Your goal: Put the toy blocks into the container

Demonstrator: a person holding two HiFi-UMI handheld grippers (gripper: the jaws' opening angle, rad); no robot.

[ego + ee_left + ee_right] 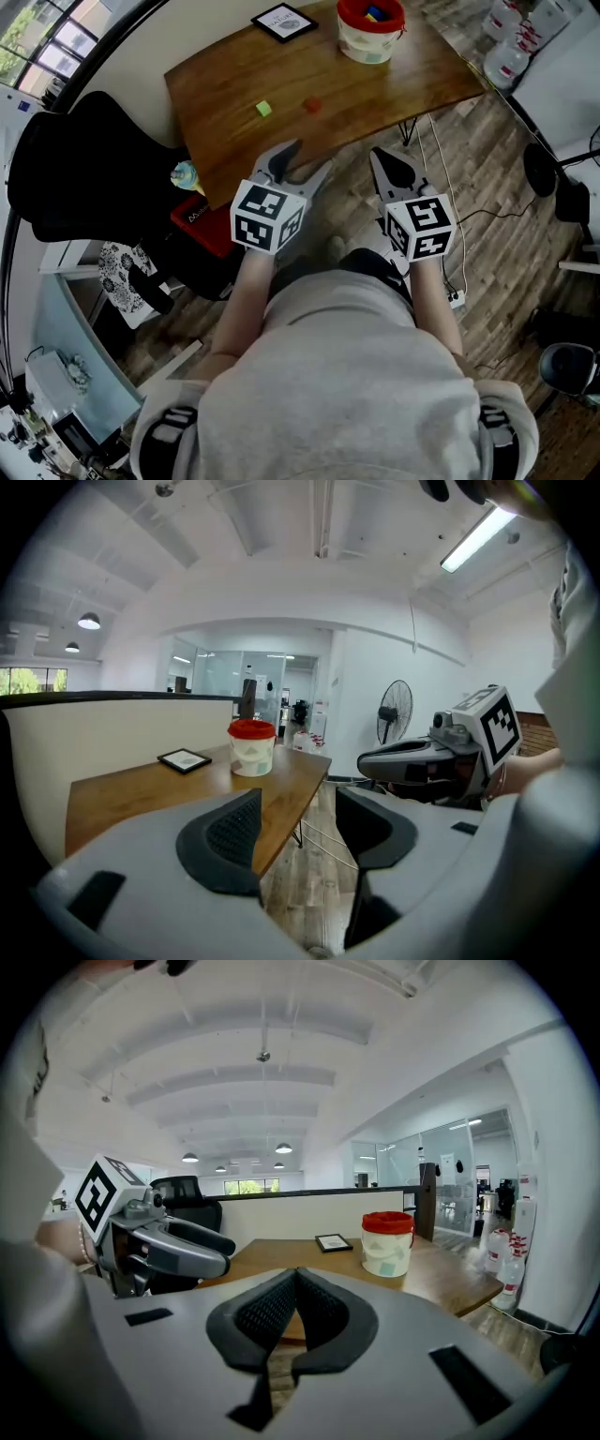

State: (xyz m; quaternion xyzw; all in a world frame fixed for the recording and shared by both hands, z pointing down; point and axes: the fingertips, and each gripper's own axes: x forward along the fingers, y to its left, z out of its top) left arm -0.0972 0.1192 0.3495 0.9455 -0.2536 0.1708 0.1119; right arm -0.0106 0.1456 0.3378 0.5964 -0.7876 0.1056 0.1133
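Two toy blocks, green block point(263, 109) and red block point(312, 106), lie on the table point(225, 84), well apart from the container point(367, 45). Left gripper point(302, 161) released, right gripper point(382, 161) clenched empty.

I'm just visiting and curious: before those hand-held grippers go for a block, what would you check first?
1. Left gripper open and empty: ok.
2. Right gripper open: not ok, shut on nothing.
3. Green block and red block lying free on the table: ok.
4. Container upright, top open: ok.
5. Both grippers over the blocks: not ok, both are short of the table edge.
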